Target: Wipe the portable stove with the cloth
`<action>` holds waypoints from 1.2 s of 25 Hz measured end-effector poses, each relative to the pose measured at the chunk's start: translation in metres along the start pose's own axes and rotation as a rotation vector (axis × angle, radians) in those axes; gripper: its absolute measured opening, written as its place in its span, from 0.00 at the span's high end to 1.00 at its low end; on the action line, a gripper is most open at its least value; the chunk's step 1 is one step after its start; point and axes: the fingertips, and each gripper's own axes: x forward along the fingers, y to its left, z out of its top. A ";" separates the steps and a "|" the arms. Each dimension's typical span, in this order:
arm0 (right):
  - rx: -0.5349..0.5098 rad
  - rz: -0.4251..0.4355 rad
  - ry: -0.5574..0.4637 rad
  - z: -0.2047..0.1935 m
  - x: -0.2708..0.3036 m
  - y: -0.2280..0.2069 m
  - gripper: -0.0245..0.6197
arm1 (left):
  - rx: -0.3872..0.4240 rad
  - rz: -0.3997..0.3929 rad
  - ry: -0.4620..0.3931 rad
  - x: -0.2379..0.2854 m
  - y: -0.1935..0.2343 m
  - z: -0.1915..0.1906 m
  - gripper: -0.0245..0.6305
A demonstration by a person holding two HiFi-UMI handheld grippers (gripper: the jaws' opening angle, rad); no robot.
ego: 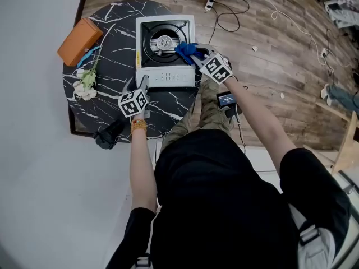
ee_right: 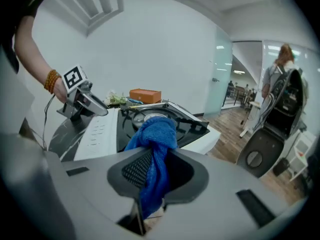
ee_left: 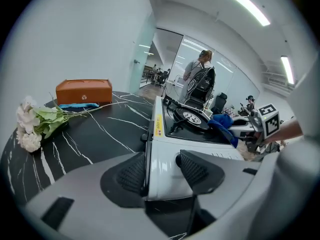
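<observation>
1. The left gripper [ee_left: 161, 170] is clamped on the near left corner of the portable stove [ee_left: 165, 134]. One pad lies against the stove's left side wall and the other on its white front face, so the jaws stand fairly wide around that corner.
2. The right gripper [ee_right: 157, 166] has its jaws narrow, pinching a blue cloth [ee_right: 155, 131]. A bunched end sticks out past the pads and a tail hangs down between them.
3. In the head view the bunched cloth is over the right edge of the stove's black top, just beside the round burner [ego: 164, 41] (whether it presses on the surface or sits just above it, I cannot tell).
4. The stove sits on a round black marble table [ego: 118, 32], toward its right side, with the white control panel facing the person.
5. An orange box [ego: 79, 41] and a small bunch of white flowers [ego: 85, 86] lie on the left part of the table, well apart from the stove.
</observation>
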 end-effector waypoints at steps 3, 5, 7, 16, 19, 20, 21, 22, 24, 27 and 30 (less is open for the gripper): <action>0.099 0.023 0.014 -0.005 -0.012 0.015 0.87 | 0.018 -0.014 0.010 0.003 0.000 0.002 0.62; 0.057 -0.021 0.037 0.002 -0.028 0.018 0.86 | 0.024 -0.027 0.010 0.005 -0.002 0.003 0.62; -0.023 -0.047 0.061 0.013 -0.038 0.031 0.86 | 0.011 -0.032 -0.002 0.006 -0.003 0.002 0.62; -0.523 -0.077 0.414 0.011 0.025 0.086 0.86 | 0.028 -0.050 -0.021 0.007 -0.002 0.004 0.62; -0.524 -0.008 0.482 0.020 0.044 0.099 0.86 | 0.025 -0.048 -0.030 0.006 -0.003 0.004 0.62; -0.479 0.025 0.495 0.026 0.047 0.101 0.86 | 0.024 -0.051 -0.031 0.005 -0.002 0.004 0.62; -0.449 0.060 0.513 0.030 0.050 0.102 0.86 | 0.023 -0.054 -0.032 0.005 -0.002 0.004 0.62; -0.448 0.094 0.532 0.032 0.052 0.103 0.86 | 0.023 -0.059 -0.031 0.005 -0.002 0.004 0.62; -0.496 0.148 0.557 0.034 0.052 0.105 0.86 | 0.023 -0.068 -0.030 0.005 -0.003 0.003 0.62; -0.528 0.177 0.548 0.036 0.053 0.106 0.86 | 0.022 -0.077 -0.031 0.004 -0.003 0.003 0.62; -0.475 0.172 0.497 0.040 0.057 0.105 0.86 | 0.023 -0.084 -0.027 0.005 -0.001 0.002 0.62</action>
